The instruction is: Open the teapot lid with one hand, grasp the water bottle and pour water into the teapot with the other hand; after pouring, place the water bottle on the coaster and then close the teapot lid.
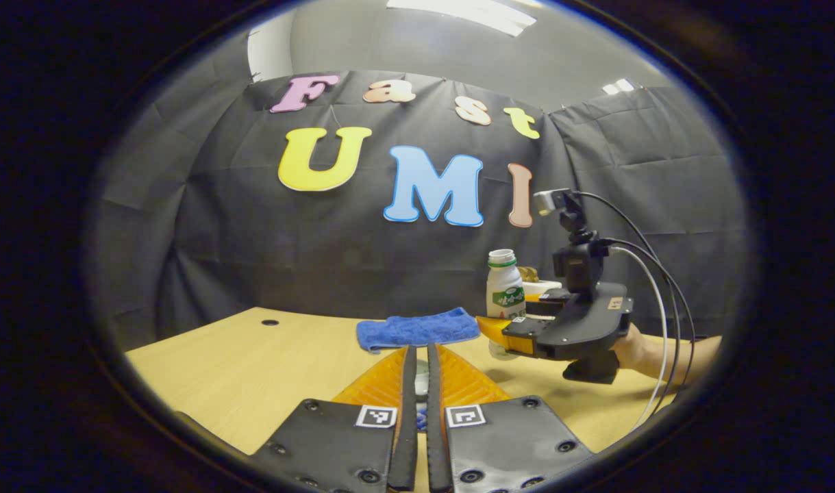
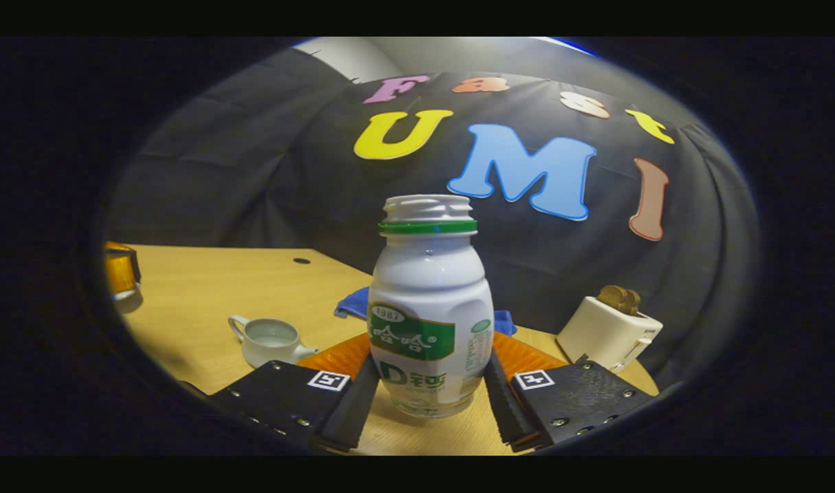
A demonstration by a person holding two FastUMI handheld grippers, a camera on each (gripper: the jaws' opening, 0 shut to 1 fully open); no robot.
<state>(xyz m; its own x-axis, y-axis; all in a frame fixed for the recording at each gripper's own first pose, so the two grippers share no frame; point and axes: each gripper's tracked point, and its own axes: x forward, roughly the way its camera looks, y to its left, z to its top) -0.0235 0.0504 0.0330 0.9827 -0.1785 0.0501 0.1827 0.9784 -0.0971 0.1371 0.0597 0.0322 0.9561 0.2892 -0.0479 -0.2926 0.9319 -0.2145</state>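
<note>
A white water bottle (image 2: 427, 294) with a green neck ring and no cap stands on the wooden table (image 2: 205, 287). My right gripper (image 2: 431, 366) is shut on its lower body, one finger pressing each side. In the left gripper view the same bottle (image 1: 505, 287) is at the right, with a hand holding that gripper. The small white teapot (image 2: 270, 340) sits open to the left of the bottle, with liquid visible inside. My left gripper (image 1: 420, 352) is shut on a small pale piece, apparently the teapot lid (image 1: 422, 375), mostly hidden between the fingers.
A blue cloth (image 1: 417, 330) lies flat on the table behind the bottle. A white toaster (image 2: 609, 332) with bread in it stands at the back right. A small hole (image 1: 270, 322) marks the tabletop at the far left.
</note>
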